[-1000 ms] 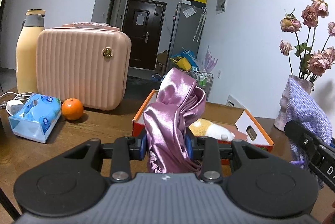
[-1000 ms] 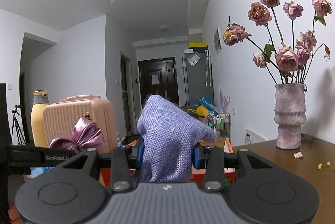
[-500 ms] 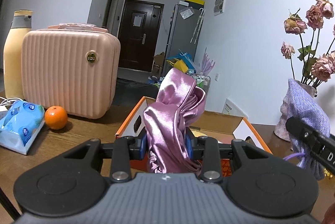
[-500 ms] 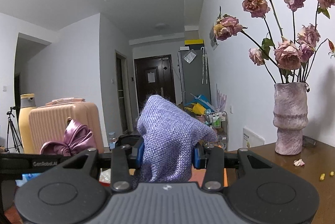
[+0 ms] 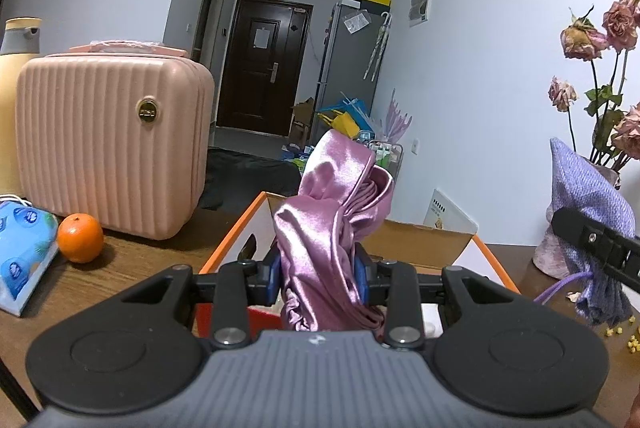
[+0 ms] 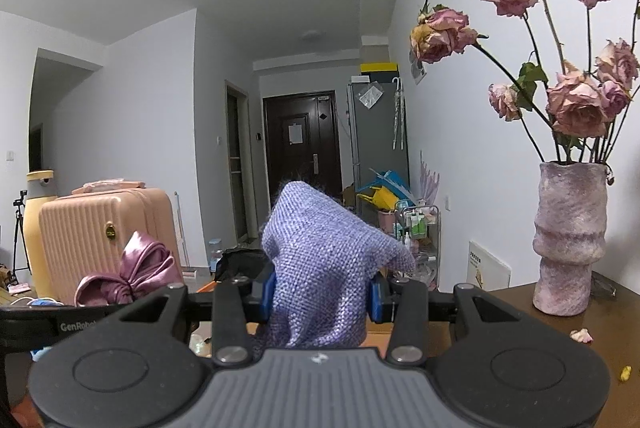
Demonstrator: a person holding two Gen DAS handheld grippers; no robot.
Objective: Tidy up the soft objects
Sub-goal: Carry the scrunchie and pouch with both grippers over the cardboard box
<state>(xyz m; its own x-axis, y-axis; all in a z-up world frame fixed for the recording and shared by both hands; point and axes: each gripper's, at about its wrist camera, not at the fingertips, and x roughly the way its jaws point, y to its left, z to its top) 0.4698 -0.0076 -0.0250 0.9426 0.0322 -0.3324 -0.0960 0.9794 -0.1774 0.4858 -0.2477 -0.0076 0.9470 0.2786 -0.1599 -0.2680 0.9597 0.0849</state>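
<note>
The pink satin cloth is glossy and crumpled, bunched into deep folds with a gathered, ruffled hem at its lower end, and it stands up out of the left gripper like a loose knot; the blue pads are pressed against its sides, so the jaws are clamped on it, most of the fabric rising above them and a short frilled part hanging below. It is held over the near edge of an open orange-and-white cardboard box that sits on the brown wooden table. The purple woven pouch is a coarse, matte lavender weave (a thin purple drawstring trails from its bottom in the left wrist view), pinched at its middle between the right gripper pads, whose jaws are likewise closed tight on it, its peaked top poking up and forward. In the left wrist view this pouch hangs at the right, just before the pink vase of dried roses. To the left stand a ribbed pink case, an orange and a blue tissue pack
</note>
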